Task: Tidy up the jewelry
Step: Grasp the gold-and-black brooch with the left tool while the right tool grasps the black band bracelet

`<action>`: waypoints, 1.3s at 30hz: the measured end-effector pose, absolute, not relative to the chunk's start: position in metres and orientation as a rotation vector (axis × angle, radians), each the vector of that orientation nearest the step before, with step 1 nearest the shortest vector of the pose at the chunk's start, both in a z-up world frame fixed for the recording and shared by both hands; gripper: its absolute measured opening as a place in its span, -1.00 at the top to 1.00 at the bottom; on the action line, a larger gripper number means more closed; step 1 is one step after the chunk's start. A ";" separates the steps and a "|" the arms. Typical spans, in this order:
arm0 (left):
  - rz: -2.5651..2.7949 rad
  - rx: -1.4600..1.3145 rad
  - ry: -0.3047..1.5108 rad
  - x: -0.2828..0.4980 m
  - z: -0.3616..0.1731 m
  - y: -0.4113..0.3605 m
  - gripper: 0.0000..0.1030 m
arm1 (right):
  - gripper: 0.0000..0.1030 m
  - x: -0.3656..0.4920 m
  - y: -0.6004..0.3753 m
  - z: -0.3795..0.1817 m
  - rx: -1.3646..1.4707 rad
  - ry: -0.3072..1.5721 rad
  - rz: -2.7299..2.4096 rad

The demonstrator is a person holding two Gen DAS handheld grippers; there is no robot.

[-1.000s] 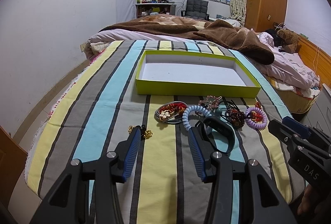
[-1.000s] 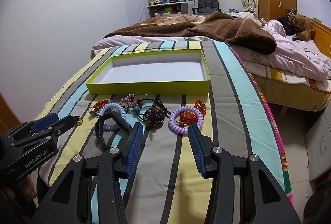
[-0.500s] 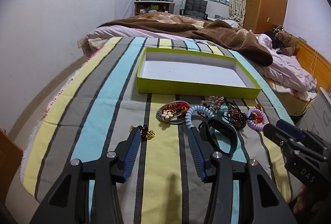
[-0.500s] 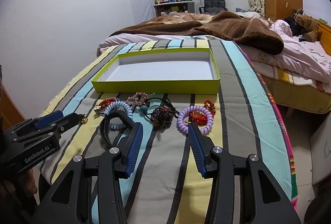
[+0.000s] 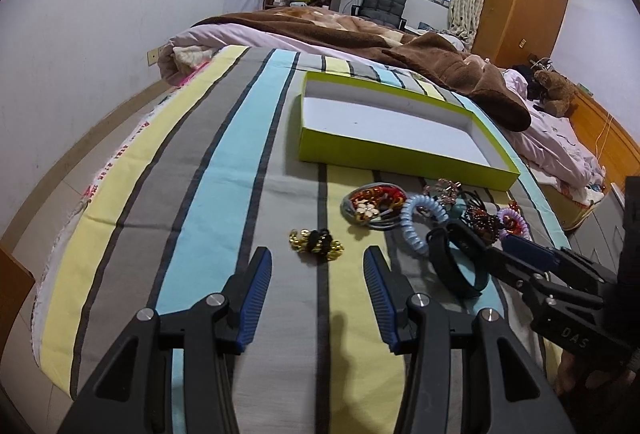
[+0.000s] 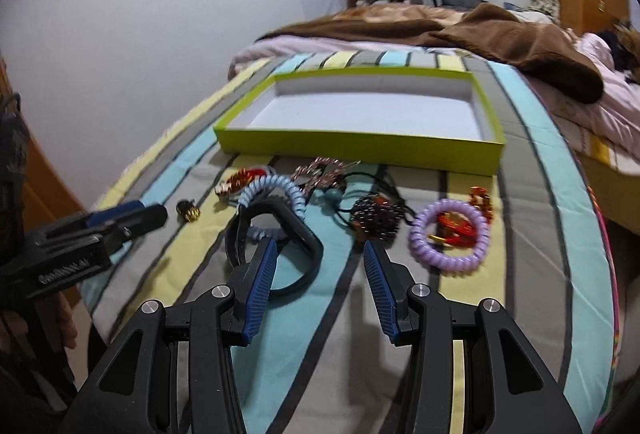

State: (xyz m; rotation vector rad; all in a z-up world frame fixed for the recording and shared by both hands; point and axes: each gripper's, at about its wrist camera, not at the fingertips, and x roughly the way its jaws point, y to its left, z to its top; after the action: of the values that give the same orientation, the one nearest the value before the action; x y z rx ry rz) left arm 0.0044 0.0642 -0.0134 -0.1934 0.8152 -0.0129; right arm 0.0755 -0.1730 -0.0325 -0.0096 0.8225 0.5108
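Lime-green cardboard tray [image 5: 404, 155] is sitting empty behind the jewelry as the left gripper [image 5: 318, 266], jaws open, is nearing a gold-and-black clip [image 5: 316, 241] and the open right gripper [image 6: 318, 264] is risking snagging tangled black cords [image 6: 376, 189].

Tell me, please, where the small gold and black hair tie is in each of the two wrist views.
Left wrist view: the gold and black hair tie lies lower centre, just ahead of the open left gripper.
Right wrist view: it is small at middle left, beside the left gripper's tip.
Shared landmark: the green tray, behind the jewelry in both.
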 end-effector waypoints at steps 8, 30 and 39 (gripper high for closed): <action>-0.013 -0.201 0.843 0.009 -0.021 0.076 0.03 | 0.10 0.088 -0.153 -0.041 -0.099 0.847 0.561; -0.011 -0.165 0.886 0.025 -0.032 0.067 0.03 | 0.76 0.092 -0.168 -0.043 -0.002 0.866 0.554; -0.012 -0.148 0.888 0.038 -0.032 0.063 0.05 | 0.76 0.089 -0.178 -0.025 0.038 0.823 0.533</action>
State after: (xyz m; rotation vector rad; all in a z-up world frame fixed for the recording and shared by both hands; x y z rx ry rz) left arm 0.0376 0.0628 -0.0325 -0.1483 0.8875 -0.0122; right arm 0.0888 -0.1781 -0.0251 0.0383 0.8230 0.5330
